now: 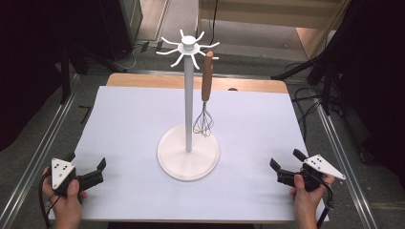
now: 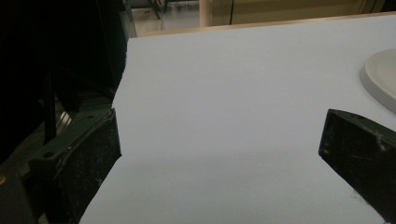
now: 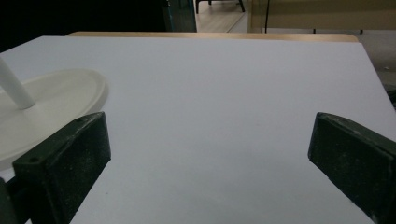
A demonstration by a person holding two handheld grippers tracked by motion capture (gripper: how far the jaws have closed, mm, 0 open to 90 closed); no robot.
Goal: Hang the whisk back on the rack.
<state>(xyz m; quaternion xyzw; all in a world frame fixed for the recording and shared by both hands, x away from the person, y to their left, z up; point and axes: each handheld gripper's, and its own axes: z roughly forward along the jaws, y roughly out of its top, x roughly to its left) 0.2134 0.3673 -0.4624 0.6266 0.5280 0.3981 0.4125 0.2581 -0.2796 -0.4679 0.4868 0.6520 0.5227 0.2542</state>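
Observation:
A white stand (image 1: 189, 95) with a round base (image 1: 188, 162) and curved hooks at its top rises from the middle of the table. A whisk (image 1: 206, 90) with a brown wooden handle hangs from one hook on the stand's right, wire head down. My left gripper (image 1: 86, 162) rests open near the table's front left corner, nothing between its jaws. My right gripper (image 1: 285, 161) sits open near the front right, also holding nothing. The base's edge (image 2: 380, 79) lies to the right in the left gripper view, and the base (image 3: 51, 109) with the pole (image 3: 14, 86) lies to the left in the right gripper view.
A white sheet (image 1: 143, 124) covers the wooden table, whose bare far edge (image 1: 143, 81) shows at the back. Metal rails (image 1: 43, 148) run along both sides. Dark stands and cables (image 1: 325, 81) are on the floor beyond the table.

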